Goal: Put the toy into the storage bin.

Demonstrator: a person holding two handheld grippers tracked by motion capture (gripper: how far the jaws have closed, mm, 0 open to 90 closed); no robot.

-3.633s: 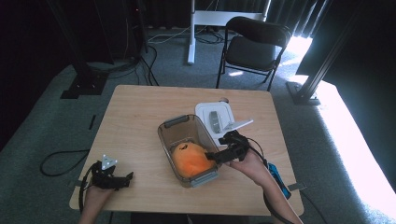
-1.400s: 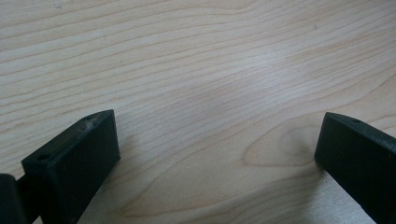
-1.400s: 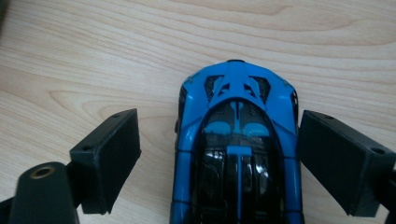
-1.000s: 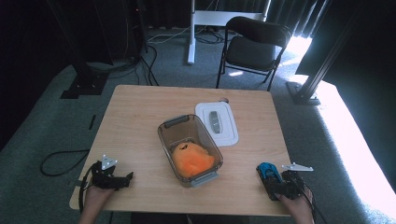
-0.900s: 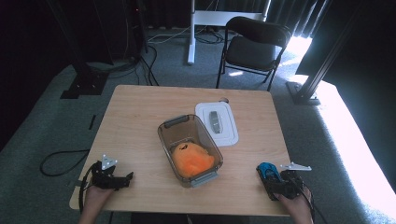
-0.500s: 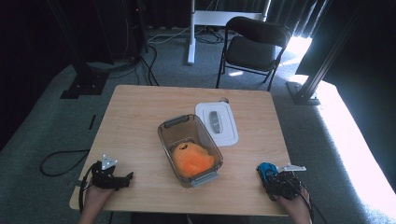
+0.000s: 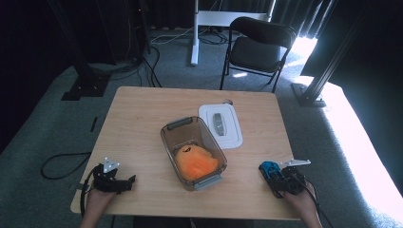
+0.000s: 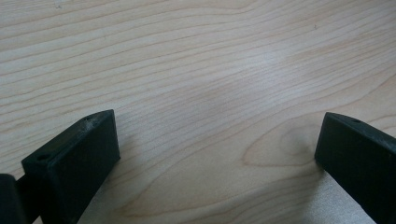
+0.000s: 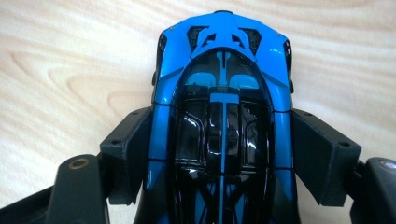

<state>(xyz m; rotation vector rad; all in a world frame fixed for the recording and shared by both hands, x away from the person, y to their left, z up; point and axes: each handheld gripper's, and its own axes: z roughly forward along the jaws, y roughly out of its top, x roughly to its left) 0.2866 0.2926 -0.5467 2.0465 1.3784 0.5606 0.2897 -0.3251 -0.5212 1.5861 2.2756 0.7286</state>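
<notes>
High view: the right gripper [image 7: 281, 179] sits at the desk [image 7: 142, 118]'s near right corner, the blue toy car [image 7: 270, 169] in it; the left gripper [image 7: 119, 183] rests near left. Left gripper view: fingers [image 8: 74, 158] spread wide over bare wood. Right gripper view: 2 fingers [image 9: 128, 149] clamp the car's flanks.

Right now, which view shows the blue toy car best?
The right gripper view: the blue toy car appears close up, clamped between the right gripper jaws. The high view shows it as a small blue shape near the table's front right edge.
</notes>
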